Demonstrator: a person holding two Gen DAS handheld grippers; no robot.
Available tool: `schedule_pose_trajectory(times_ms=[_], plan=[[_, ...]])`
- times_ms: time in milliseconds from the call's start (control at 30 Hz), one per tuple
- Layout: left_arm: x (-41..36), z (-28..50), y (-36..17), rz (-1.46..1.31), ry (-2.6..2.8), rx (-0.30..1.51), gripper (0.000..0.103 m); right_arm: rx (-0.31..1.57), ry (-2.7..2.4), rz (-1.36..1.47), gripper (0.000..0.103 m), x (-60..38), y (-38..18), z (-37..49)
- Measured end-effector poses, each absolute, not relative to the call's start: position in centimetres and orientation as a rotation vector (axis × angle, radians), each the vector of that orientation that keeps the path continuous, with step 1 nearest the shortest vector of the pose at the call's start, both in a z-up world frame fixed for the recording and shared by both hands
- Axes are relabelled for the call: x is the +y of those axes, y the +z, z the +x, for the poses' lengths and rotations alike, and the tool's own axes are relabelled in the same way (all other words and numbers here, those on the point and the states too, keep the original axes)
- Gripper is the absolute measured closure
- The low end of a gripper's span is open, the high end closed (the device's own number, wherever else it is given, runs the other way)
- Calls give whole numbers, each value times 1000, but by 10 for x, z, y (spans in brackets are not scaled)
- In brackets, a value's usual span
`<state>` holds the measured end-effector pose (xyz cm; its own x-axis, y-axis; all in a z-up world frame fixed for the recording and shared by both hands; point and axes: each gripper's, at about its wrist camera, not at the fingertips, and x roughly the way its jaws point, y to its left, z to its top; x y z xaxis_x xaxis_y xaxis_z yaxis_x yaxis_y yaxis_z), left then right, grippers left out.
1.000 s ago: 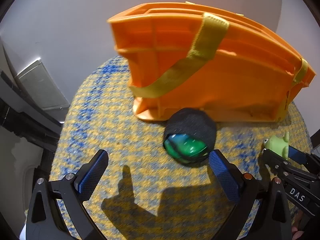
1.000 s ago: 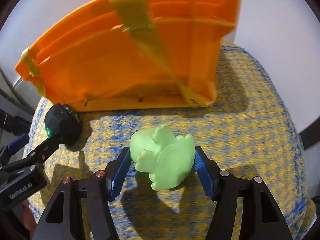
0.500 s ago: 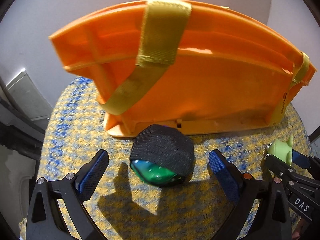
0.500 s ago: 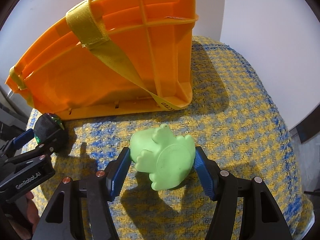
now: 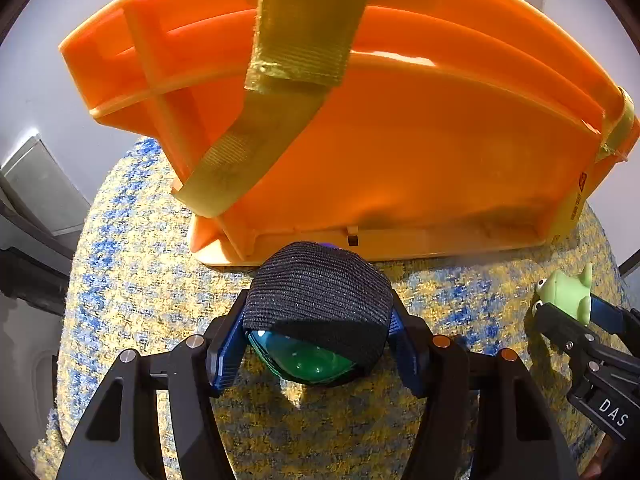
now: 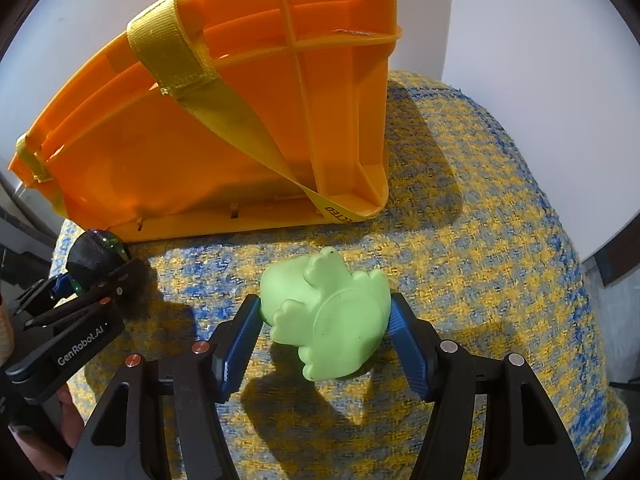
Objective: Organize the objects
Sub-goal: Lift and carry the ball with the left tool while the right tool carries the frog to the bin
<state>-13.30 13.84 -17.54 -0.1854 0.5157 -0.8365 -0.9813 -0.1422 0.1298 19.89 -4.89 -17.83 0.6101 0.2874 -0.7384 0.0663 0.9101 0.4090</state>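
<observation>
A ball, green and glassy under a black knit band, lies on the yellow-and-blue woven surface just in front of the orange plastic basket. My left gripper is closing on the ball, with its blue pads against both sides. In the right wrist view the same ball and left gripper show at far left. My right gripper is shut on a pale green rubber toy, held bottom towards the camera, low over the woven surface. The toy also shows at the left view's right edge.
The basket stands at the back with a yellow webbing strap across its side. A white wall rises behind it. The woven surface drops off at left and right. A grey panel lies beyond its left edge. A hand holds the left gripper.
My left gripper has moved in around the ball and its wide-open jaws have come together onto it. The right gripper still holds the green toy in the same place.
</observation>
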Motion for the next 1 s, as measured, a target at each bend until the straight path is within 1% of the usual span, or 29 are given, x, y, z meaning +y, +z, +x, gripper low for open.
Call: schedule_pose_trajectory(times_ms=[267,400,467,567,700,767,833,900,933,1000], plan=[[128,-126,-162,-750,1627,845,41,887,136,418,40,-52,-167,193],[118,-121,-150,-737,1630,838,41,862,139,416,40,-47,-152,190],[113,-118,-142,-724,1634,835,41,846,138,411,40,-26,-139,187],[105,-114,-129,-707,1642,827,41,822,138,407,40,-28,-127,178],[93,-111,-108,-677,1651,817,41,796,138,407,40,-40,-112,163],[89,-108,-99,-661,1654,815,41,787,139,408,40,-58,-116,179],[85,-107,-88,-648,1656,812,41,777,140,408,40,-69,-117,167],[81,-100,-77,-635,1655,808,41,770,142,411,40,-71,-108,152],[78,-96,-72,-629,1654,805,41,765,142,412,40,-70,-95,139],[74,-92,-63,-618,1652,799,41,753,143,411,40,-71,-88,140]])
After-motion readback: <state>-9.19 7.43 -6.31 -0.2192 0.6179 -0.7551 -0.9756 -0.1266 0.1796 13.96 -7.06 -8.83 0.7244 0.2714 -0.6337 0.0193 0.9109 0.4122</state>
